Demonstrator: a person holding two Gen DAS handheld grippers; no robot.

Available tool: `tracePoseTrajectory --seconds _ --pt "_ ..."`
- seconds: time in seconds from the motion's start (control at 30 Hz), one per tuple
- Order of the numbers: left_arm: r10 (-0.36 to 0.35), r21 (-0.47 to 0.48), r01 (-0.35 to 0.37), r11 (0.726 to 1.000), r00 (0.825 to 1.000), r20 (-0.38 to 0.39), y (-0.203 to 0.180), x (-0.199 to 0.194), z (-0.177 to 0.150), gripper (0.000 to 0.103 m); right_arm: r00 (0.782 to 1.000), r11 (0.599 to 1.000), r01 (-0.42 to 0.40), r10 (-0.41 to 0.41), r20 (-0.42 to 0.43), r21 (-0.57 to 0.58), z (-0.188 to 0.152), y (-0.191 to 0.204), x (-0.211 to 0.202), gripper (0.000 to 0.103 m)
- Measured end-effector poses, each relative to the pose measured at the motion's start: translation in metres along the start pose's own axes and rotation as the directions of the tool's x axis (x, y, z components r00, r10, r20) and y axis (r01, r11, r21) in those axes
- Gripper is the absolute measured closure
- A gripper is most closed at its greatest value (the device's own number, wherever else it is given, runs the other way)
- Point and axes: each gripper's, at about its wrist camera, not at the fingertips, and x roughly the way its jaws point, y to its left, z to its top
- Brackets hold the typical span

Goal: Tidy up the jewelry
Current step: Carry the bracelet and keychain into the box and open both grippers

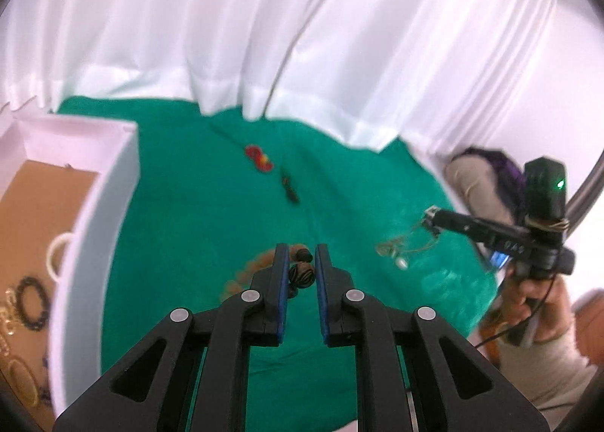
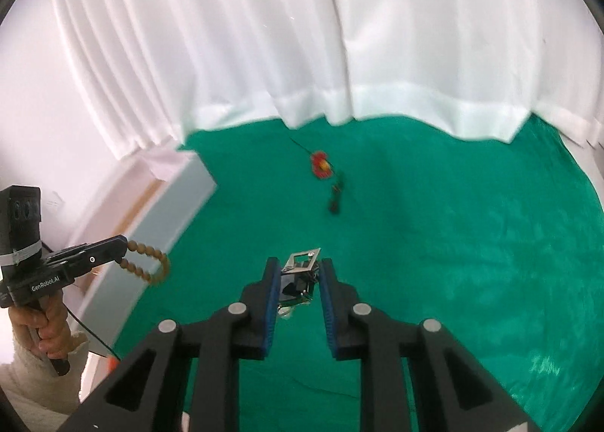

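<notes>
My left gripper (image 1: 302, 262) is shut on a brown wooden bead bracelet (image 1: 302, 275), held above the green cloth (image 1: 188, 224); the bracelet's loop hangs from its tips in the right wrist view (image 2: 151, 262). My right gripper (image 2: 301, 273) is shut on a necklace with a silver diamond-shaped pendant (image 2: 302, 260); its thin chain and a pearl drop dangle below the tips in the left wrist view (image 1: 400, 251). A red flower piece (image 1: 258, 157) on a dark cord lies on the cloth farther back, also in the right wrist view (image 2: 321, 165).
A white box (image 1: 94, 213) with a brown floor stands at the left and holds several bracelets and bangles (image 1: 34, 303). It shows at the left in the right wrist view (image 2: 170, 213). A white curtain (image 2: 302, 36) hangs behind the cloth.
</notes>
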Motion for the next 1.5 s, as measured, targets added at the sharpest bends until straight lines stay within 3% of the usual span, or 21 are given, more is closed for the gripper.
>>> tracePoseTrajectory --seconds 0.3,0.4,0.53,0.7,0.77,0.9,1.13,1.2,1.37,1.4,1.43,1.47,1.5 --pt "0.023 -0.103 -0.007 0.995 0.988 0.15 0.025 -0.116 0.029 0.091 0.985 0.978 -0.16 0.167 0.043 -0.137 0.062 0.077 -0.026 0.082" --pt "0.091 -0.131 -0.065 0.989 0.975 0.204 0.043 -0.157 0.034 0.091 0.972 0.952 -0.218 0.232 0.044 -0.216 0.08 0.124 -0.02 0.082" --pt "0.222 -0.179 -0.181 0.967 0.943 0.249 0.077 -0.192 0.03 0.091 0.943 0.906 -0.311 0.331 0.023 -0.287 0.095 0.187 0.001 0.082" --pt "0.328 -0.295 -0.257 0.92 0.918 0.222 0.14 -0.206 0.01 0.091 0.897 0.845 -0.436 0.436 -0.074 -0.308 0.098 0.262 0.06 0.082" --pt "0.369 -0.34 -0.293 0.894 0.911 0.186 0.17 -0.201 0.0 0.091 0.879 0.823 -0.475 0.458 -0.132 -0.311 0.095 0.292 0.09 0.082" --pt "0.395 -0.4 -0.325 0.857 0.913 0.105 0.23 -0.171 -0.008 0.091 0.864 0.802 -0.502 0.452 -0.22 -0.325 0.086 0.344 0.151 0.082" --pt "0.392 -0.471 -0.349 0.81 0.92 -0.006 0.317 -0.102 0.003 0.091 0.88 0.812 -0.451 0.335 -0.338 -0.369 0.083 0.403 0.264 0.082" --pt "0.407 -0.486 -0.374 0.79 0.912 -0.041 0.338 -0.081 0.003 0.091 0.886 0.818 -0.428 0.297 -0.356 -0.385 0.083 0.407 0.293 0.082" --pt "0.428 -0.465 -0.443 0.766 0.892 -0.146 0.362 -0.04 -0.004 0.09 0.909 0.843 -0.341 0.184 -0.373 -0.416 0.086 0.405 0.349 0.08" --pt "0.431 -0.458 -0.456 0.763 0.887 -0.166 0.362 -0.035 -0.006 0.089 0.913 0.85 -0.326 0.169 -0.371 -0.414 0.086 0.402 0.357 0.075" --pt "0.443 -0.451 -0.478 0.754 0.877 -0.189 0.362 -0.03 -0.008 0.086 0.917 0.859 -0.314 0.164 -0.364 -0.404 0.088 0.398 0.361 0.058" --pt "0.449 -0.447 -0.489 0.749 0.871 -0.201 0.362 -0.028 -0.01 0.074 0.921 0.869 -0.305 0.164 -0.354 -0.39 0.09 0.395 0.363 0.046" --pt "0.456 -0.444 -0.498 0.745 0.866 -0.206 0.36 -0.029 -0.012 0.062 0.925 0.88 -0.299 0.172 -0.339 -0.369 0.092 0.389 0.36 0.045"
